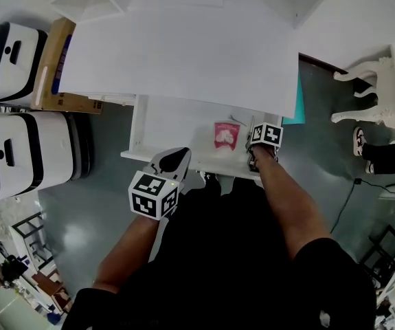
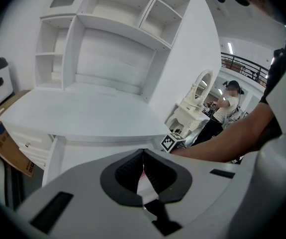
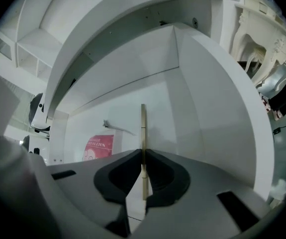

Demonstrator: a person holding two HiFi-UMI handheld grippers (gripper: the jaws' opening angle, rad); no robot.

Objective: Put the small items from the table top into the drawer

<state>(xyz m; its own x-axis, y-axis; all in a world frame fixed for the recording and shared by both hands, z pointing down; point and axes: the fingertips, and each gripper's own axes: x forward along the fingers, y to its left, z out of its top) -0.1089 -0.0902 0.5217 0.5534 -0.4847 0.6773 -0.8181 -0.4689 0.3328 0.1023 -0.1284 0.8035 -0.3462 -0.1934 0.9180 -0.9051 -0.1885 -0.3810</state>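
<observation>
The white desk top [image 1: 183, 53] is bare. Below it the drawer [image 1: 170, 126] stands pulled out. On its floor lie a pink packet [image 1: 226, 135] [image 3: 99, 147] and a thin grey pin-like item [image 3: 117, 128]. My right gripper [image 1: 255, 144] [image 3: 143, 156] reaches into the drawer's right part. It is shut on a thin tan strip [image 3: 143, 128], held edge-on and upright above the drawer floor. My left gripper [image 1: 173, 159] [image 2: 143, 156] hovers at the drawer's front edge, left of the packet, with its jaws shut and nothing between them.
Two white cases [image 1: 12, 60] [image 1: 25, 150] and a cardboard box [image 1: 54, 67] stand on the floor left of the desk. An ornate white piece of furniture [image 1: 382, 88] is at the right. White hutch shelves [image 2: 113, 39] rise behind the desk top. A person [image 2: 227, 103] stands far off.
</observation>
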